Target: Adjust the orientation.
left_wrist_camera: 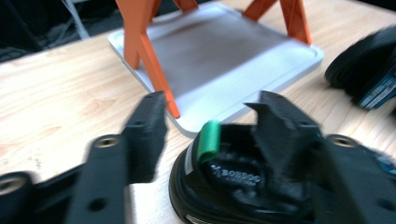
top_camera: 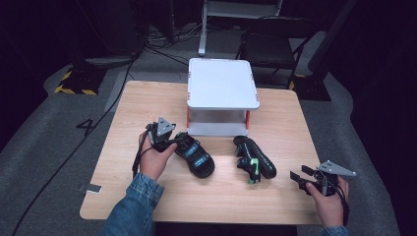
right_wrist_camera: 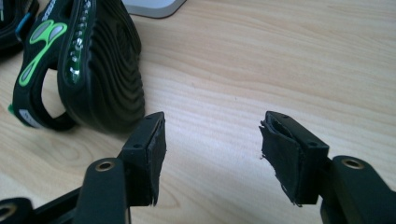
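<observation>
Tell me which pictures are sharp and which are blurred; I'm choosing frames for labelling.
Left gripper view: soft, left tool jaws and sandal smeared. Right gripper view: crisp on wood grain and the green-marked sandal. High view: table evenly lit, surroundings dark.

At the lower left of the high view a blue denim sleeve (top_camera: 132, 206) with a turned-back cuff covers the person's left forearm; a sliver of the same denim shows at the bottom right edge. The left gripper (top_camera: 179, 142) is black, carries a grey three-cornered plate and trails a thin black cable. The right gripper (top_camera: 301, 175) is black too, with a like grey plate. In both gripper views the black jaws show brass-coloured threaded screw holes and ragged black padding.
</observation>
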Demonstrator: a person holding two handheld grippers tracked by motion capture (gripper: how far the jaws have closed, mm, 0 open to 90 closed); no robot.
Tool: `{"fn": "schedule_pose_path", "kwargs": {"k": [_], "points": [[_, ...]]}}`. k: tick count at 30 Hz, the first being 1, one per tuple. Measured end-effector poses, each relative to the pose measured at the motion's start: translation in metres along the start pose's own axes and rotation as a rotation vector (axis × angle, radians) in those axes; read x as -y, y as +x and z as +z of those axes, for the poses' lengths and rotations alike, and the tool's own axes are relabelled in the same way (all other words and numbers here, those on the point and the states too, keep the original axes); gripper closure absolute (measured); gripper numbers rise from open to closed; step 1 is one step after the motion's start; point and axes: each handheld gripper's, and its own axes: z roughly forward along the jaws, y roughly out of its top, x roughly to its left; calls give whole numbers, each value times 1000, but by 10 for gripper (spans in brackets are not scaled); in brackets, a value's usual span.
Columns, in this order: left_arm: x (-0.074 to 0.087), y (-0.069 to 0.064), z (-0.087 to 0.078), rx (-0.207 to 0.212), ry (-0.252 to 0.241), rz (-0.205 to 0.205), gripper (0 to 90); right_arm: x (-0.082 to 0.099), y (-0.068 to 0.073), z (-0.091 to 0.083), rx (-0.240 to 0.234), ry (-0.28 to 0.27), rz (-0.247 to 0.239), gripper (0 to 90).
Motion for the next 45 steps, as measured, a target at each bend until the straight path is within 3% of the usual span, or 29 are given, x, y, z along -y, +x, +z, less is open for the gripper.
{"fn": "schedule_pose_path", "kwargs": {"k": [1,3,6,10,14,20,24,26,27,31,35,38,43,45], "points": [[1,2,5,20,11,5,522,2,0,-2,2,4,2,409],[3,3,10,38,24,-5,757,5,-1,-6,11,1,4,408],[2,5,8,56,17,-25,854,8,-5,-13,26,-7,24,408],[0,5,-1,61,41,-28,863,9,-8,-13,28,-9,45,408],[4,1,-24,79,75,-30,865,2,-6,-6,5,-15,30,408],[14,-20,-63,140,145,-17,866,-19,2,13,-52,-29,-16,407],[21,-43,-76,213,190,40,865,-32,10,28,-89,-33,-40,403],[24,-56,-77,285,205,49,865,-39,14,34,-104,-34,-59,402],[27,-66,-76,349,210,60,864,-41,15,36,-110,-36,-61,402],[33,-88,-66,432,244,101,853,-48,19,44,-128,-41,-72,398],[30,-87,-66,431,235,104,823,-47,19,45,-132,-33,-74,399],[27,-78,-72,439,183,75,692,-46,17,42,-125,-38,-64,399],[23,-59,-76,293,142,103,515,-42,15,41,-120,-27,-56,399],[24,-58,-65,252,154,172,430,-40,16,40,-117,-25,-56,398]]}}
